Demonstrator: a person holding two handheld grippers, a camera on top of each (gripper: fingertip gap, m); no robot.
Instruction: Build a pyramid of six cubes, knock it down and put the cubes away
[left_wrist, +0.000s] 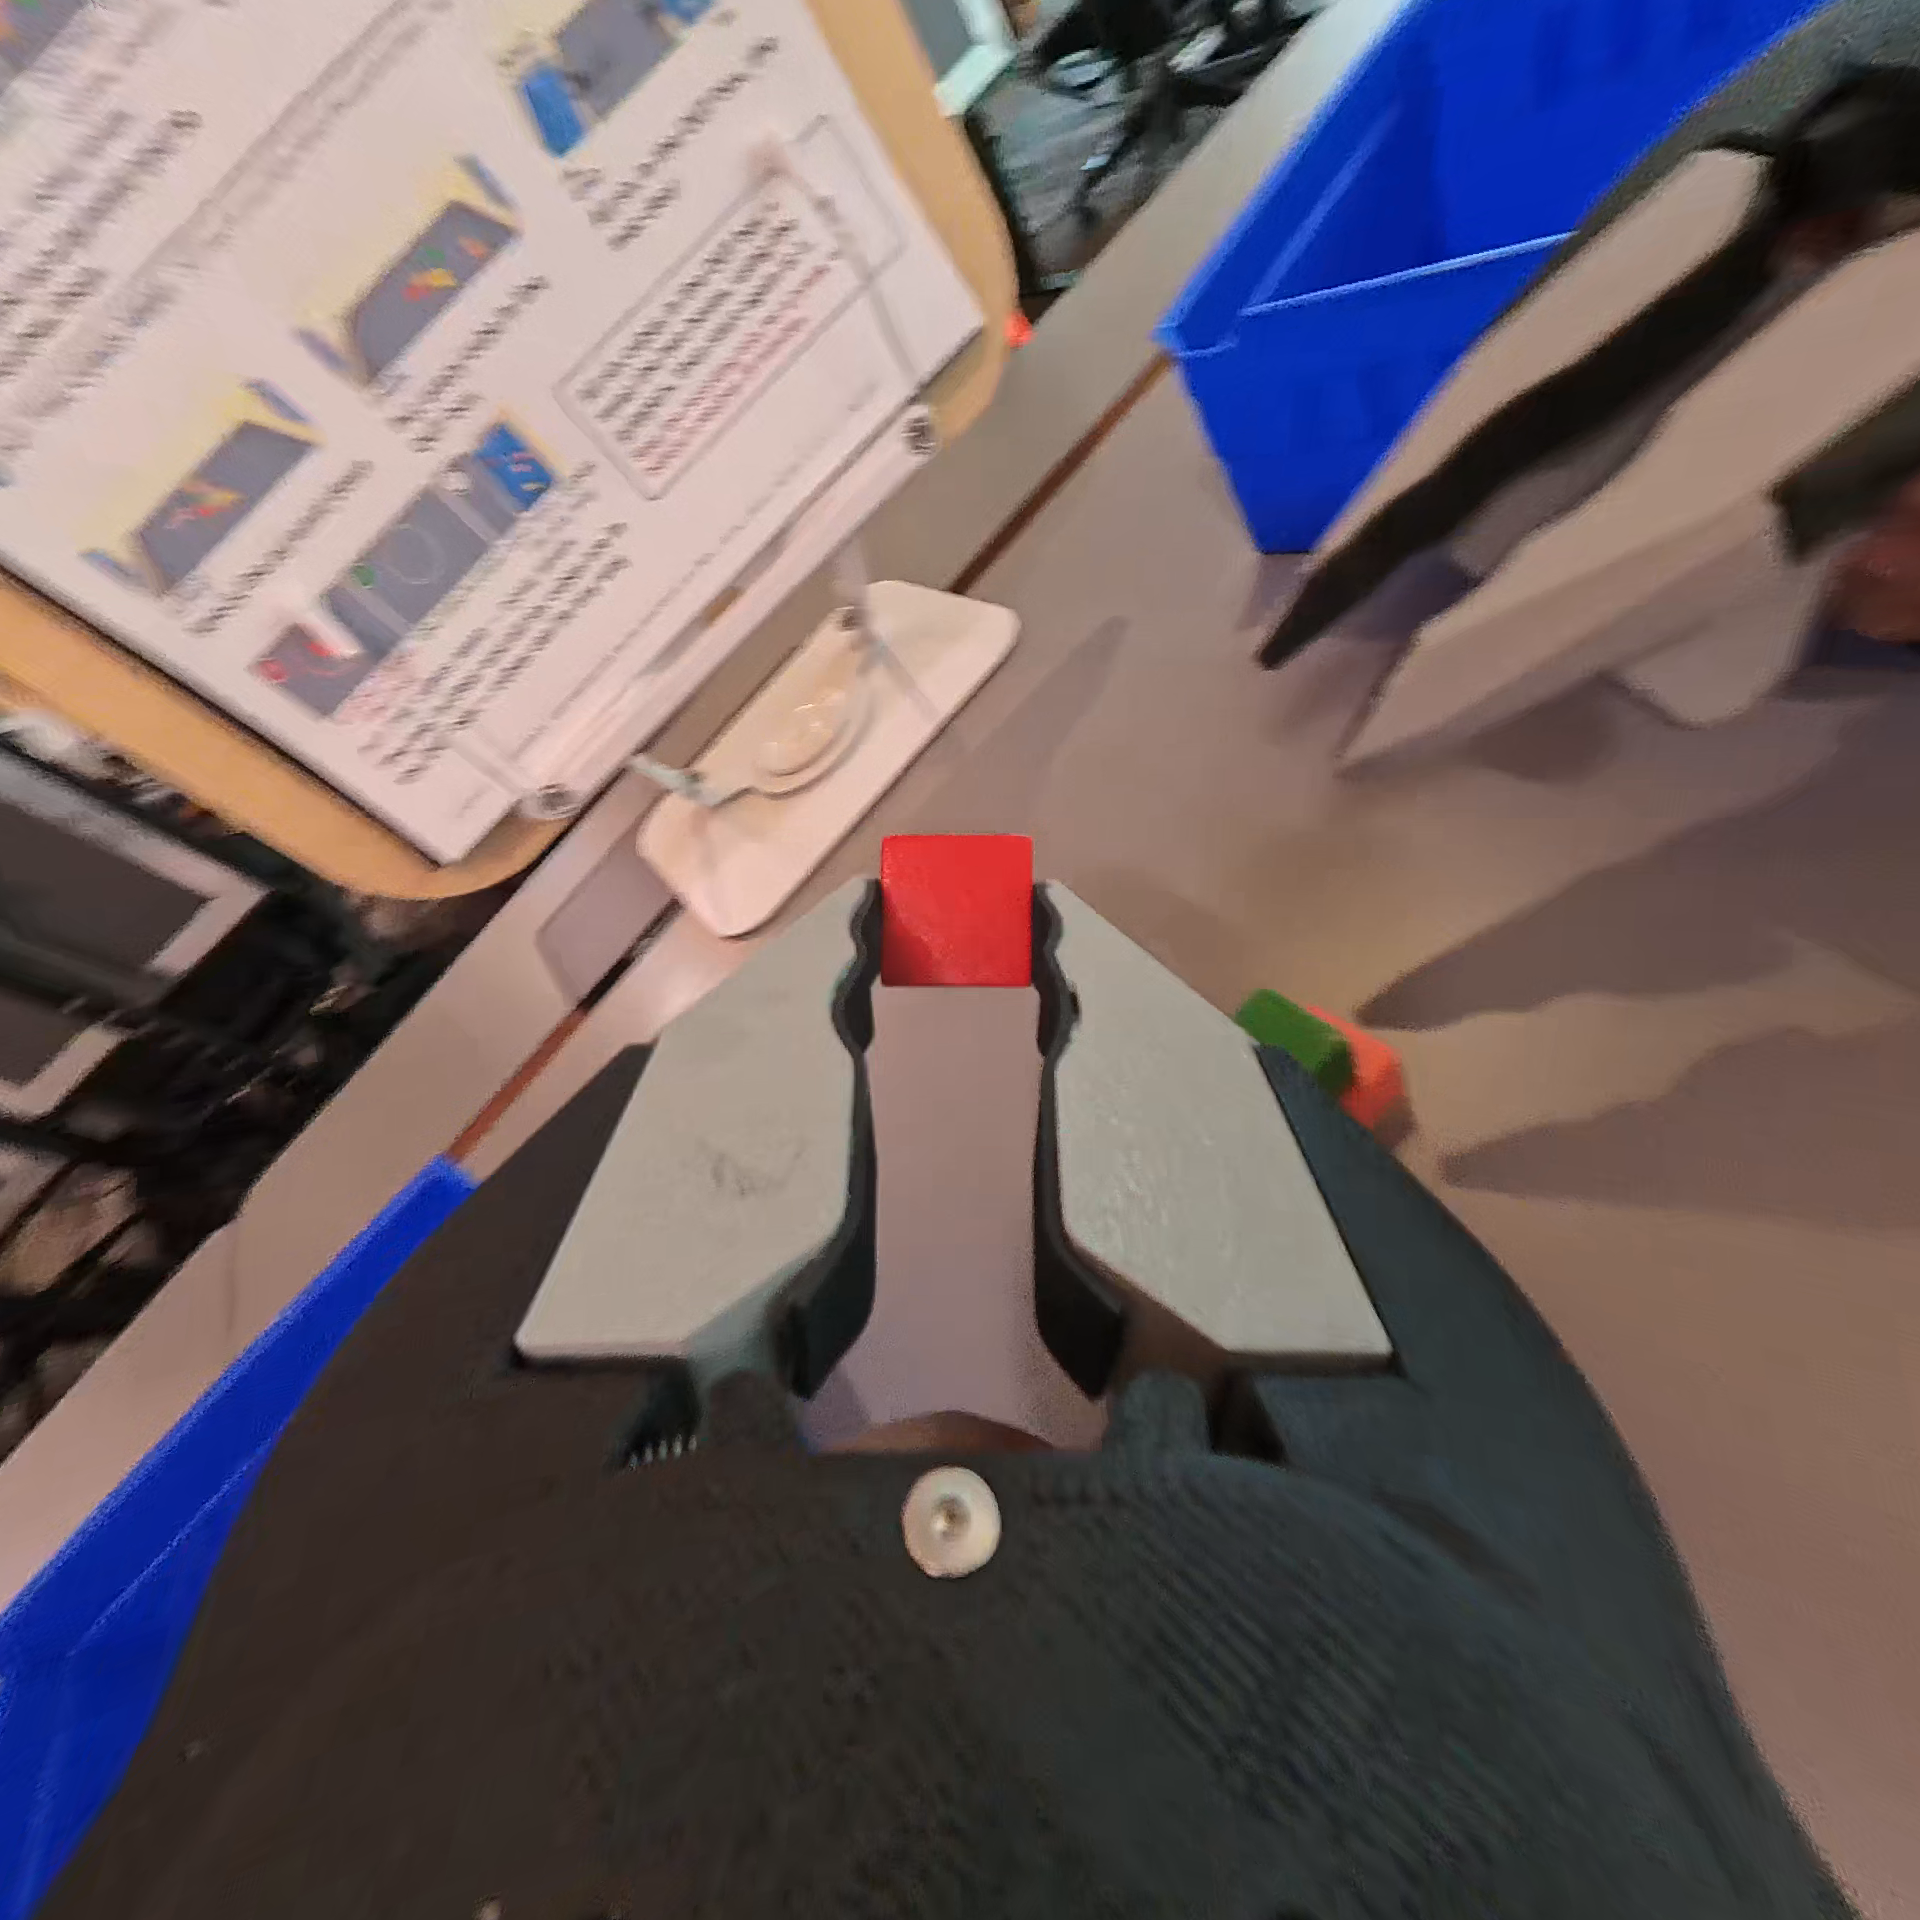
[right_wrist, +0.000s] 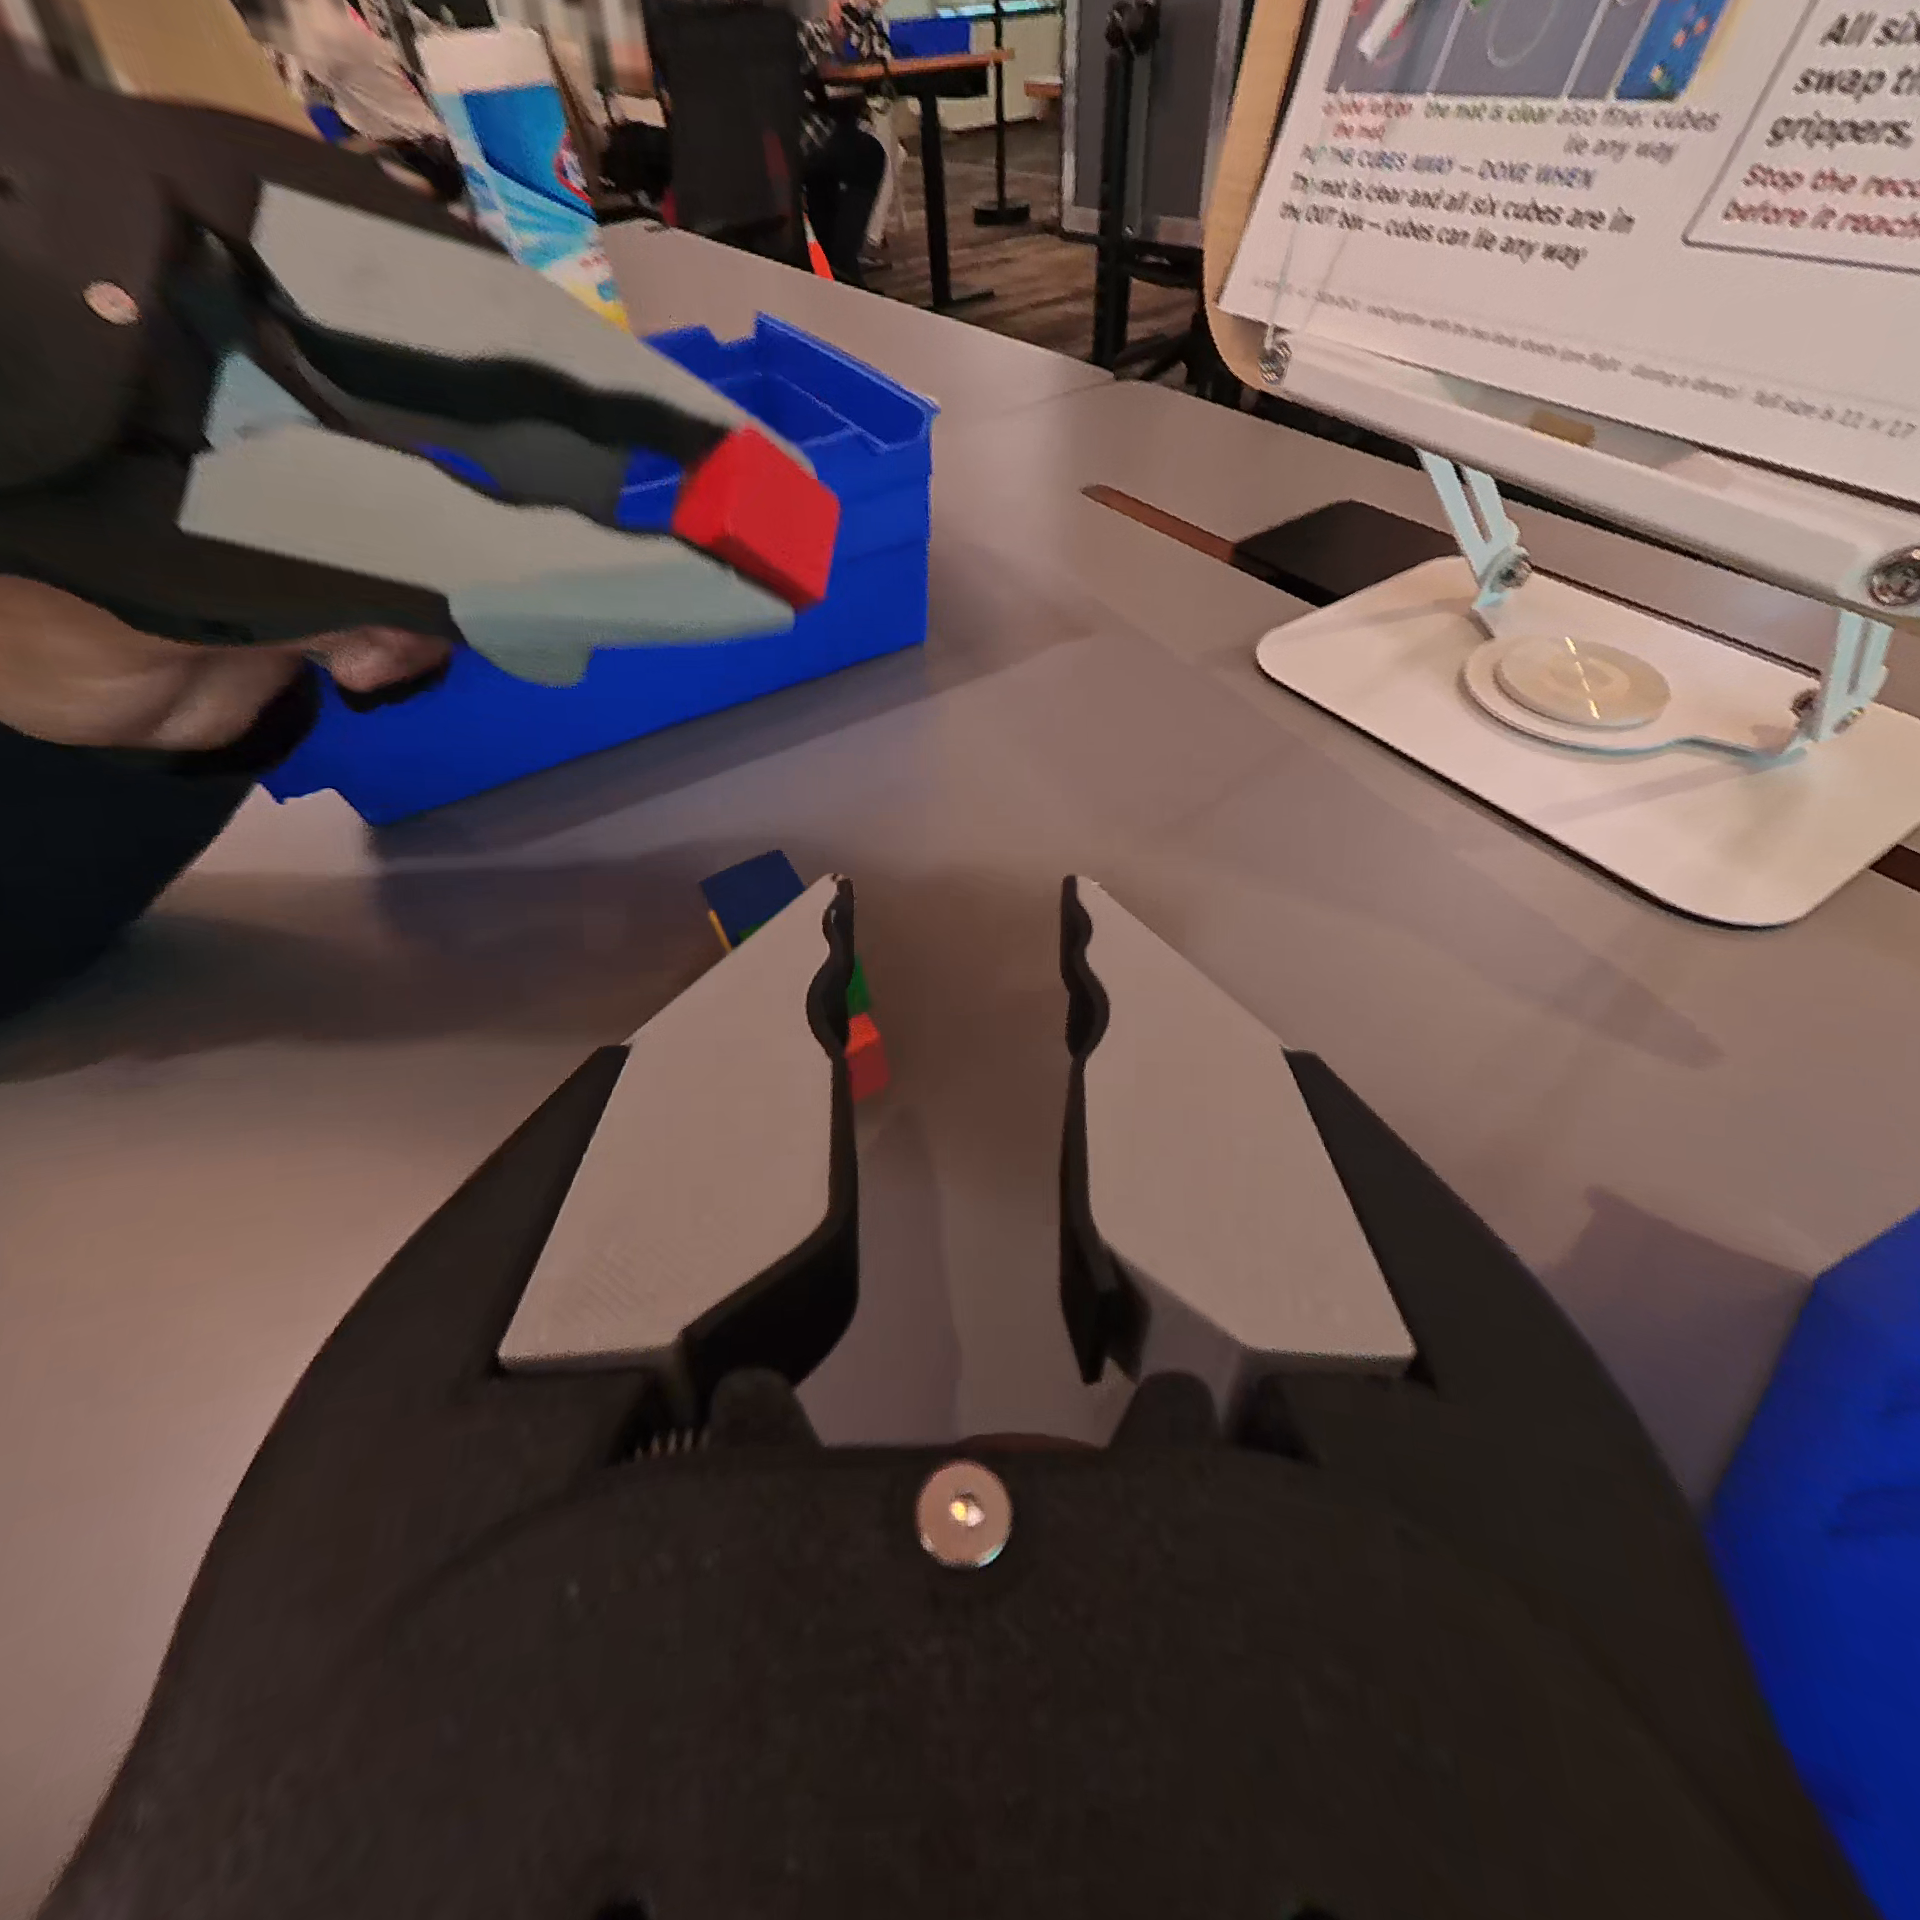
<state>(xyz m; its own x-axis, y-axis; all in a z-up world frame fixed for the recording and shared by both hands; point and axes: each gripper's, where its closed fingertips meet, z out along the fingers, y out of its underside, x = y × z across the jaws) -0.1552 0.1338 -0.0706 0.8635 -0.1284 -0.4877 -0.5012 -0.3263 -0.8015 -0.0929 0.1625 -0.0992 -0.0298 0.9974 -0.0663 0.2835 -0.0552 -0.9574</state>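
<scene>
Left wrist view: left gripper (left_wrist: 956, 925) clamps a red cube (left_wrist: 956, 910) between its fingertips, held above the grey table (left_wrist: 1558, 1403). A green cube (left_wrist: 1294, 1032) sits on an orange cube (left_wrist: 1371, 1075), just right of the gripper, both partly hidden. Blue bin (left_wrist: 1340, 343) stands far right, with the right gripper (left_wrist: 1288, 644) in front of it, blurred. Instruction sheet on a white stand (left_wrist: 831, 727) sits ahead.

Right wrist view: right gripper (right_wrist: 956, 914) is empty, jaws apart, low over the table. Behind its left finger is a partly hidden stack: blue cube (right_wrist: 753, 894) on top, green and orange below, a yellow edge showing. Left gripper, upper left, grips the red cube in front of another blue bin (right_wrist: 623, 707), well apart from the stack. Blue bin corner (right_wrist: 1829, 1507) shows lower right.
</scene>
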